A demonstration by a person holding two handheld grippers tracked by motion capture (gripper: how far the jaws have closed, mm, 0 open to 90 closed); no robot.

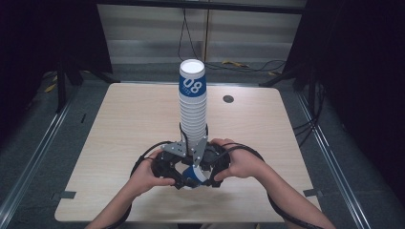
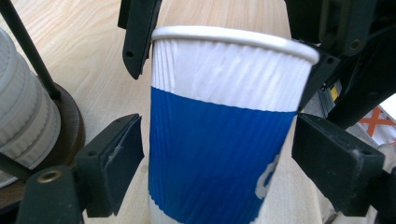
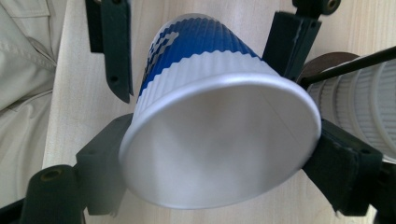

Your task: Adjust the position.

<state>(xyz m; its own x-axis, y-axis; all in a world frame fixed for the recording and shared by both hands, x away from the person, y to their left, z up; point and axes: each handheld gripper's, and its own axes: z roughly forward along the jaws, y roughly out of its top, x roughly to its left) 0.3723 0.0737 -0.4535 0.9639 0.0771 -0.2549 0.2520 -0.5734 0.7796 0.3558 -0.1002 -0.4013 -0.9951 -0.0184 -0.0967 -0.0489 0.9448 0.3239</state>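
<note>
Jaws of the right gripper (image 3: 219, 154) clamp the cup (image 3: 219, 126) rim; the left gripper (image 2: 219, 158) stands apart beside it and should close gently.

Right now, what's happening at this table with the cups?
A person holds a gripper in each hand near the front edge of the wooden table. Both grippers meet on one blue-and-white paper cup: the right gripper has its jaws at the cup's open rim, pressing it on both sides, while the left gripper has its jaws either side of the blue band, the left one with a gap. Just behind stands a tall stack of cups on a stand.
</note>
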